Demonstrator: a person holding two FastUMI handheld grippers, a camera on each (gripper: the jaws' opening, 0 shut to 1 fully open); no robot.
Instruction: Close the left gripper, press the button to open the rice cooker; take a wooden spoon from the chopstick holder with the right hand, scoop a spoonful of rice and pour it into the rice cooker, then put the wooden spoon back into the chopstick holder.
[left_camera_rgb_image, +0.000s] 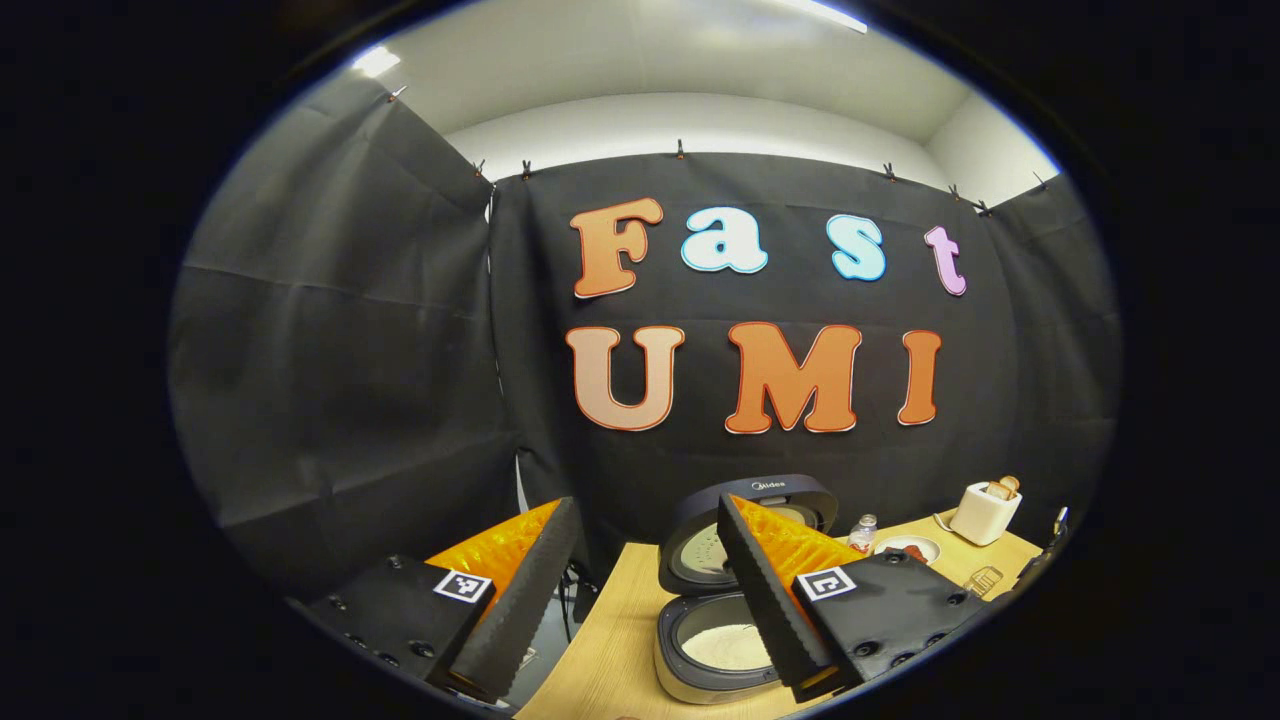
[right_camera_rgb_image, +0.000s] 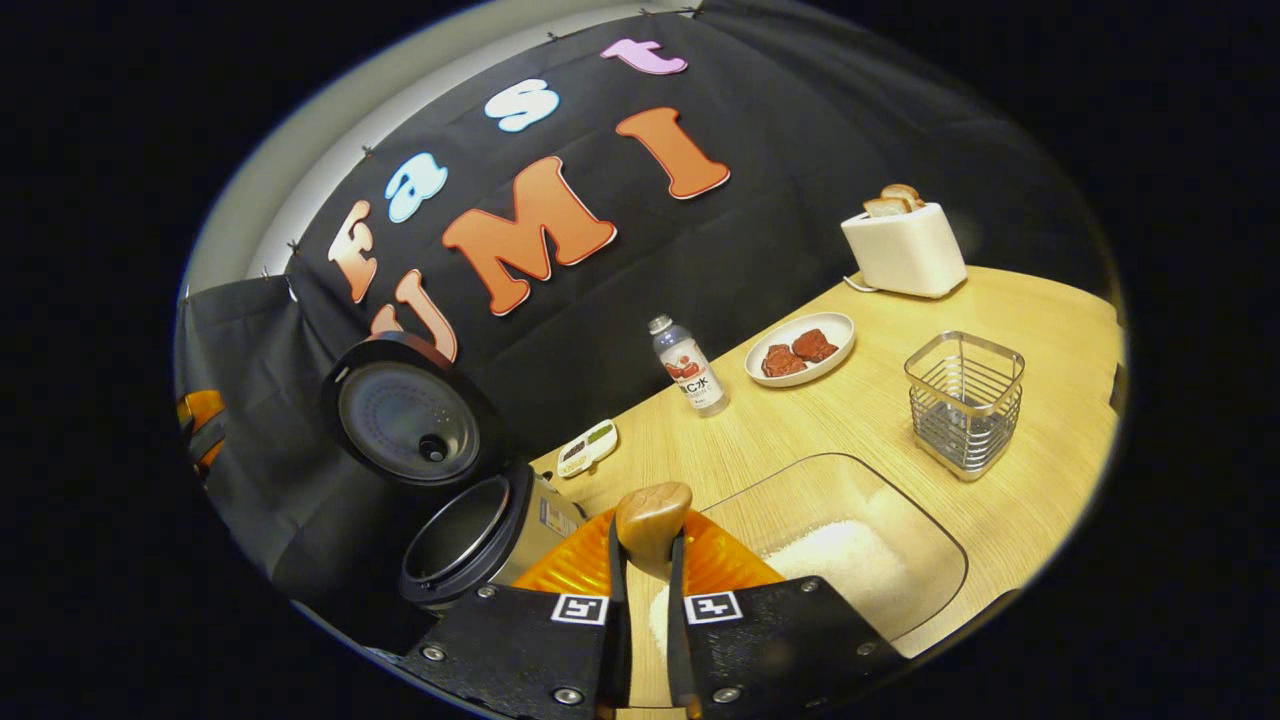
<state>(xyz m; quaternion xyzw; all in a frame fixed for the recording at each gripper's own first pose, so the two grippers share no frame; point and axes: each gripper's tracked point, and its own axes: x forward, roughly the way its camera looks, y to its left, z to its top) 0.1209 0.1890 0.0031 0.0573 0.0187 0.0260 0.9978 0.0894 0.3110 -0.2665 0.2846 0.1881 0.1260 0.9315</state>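
While the left gripper (left_camera_rgb_image: 645, 585) hangs above the table's (left_camera_rgb_image: 610, 650) near-left corner w/ jaws wide apart and nothing between them, the right gripper (right_camera_rgb_image: 645, 610) has its jaws nearly closed, both fingers pressing on the wooden spoon (right_camera_rgb_image: 652, 525). The spoon's rounded end sticks up just past the fingertips; whether it carries rice I can't tell.

Left gripper view: the rice cooker (left_camera_rgb_image: 715, 640) sits open, lid (left_camera_rgb_image: 745, 520) tipped up & back toward the booth wall, pale inner pot visible between the two fingers. Far right on the table are a white toaster (left_camera_rgb_image: 985, 512) w/ bread in it, a small plate (left_camera_rgb_image: 908, 548) and a small bottle (left_camera_rgb_image: 862, 532).

Right gripper view gives the rest of the layout. The rice cooker (right_camera_rgb_image: 480, 535) is lower left, lid (right_camera_rgb_image: 408, 412) up, pot interior dark from this angle. Just right of the gripper lies a clear glass dish (right_camera_rgb_image: 900, 520) w/ white rice (right_camera_rgb_image: 840, 565) heaped in it. The wire chopstick holder (right_camera_rgb_image: 965, 402) stands beyond the dish, apart from it. Farther back: the plate (right_camera_rgb_image: 800, 347) w/ reddish-brown pieces, the bottle (right_camera_rgb_image: 688, 366) upright, the toaster (right_camera_rgb_image: 903, 250) near the wall, and a small white gadget (right_camera_rgb_image: 587, 447) lying btw cooker and bottle.
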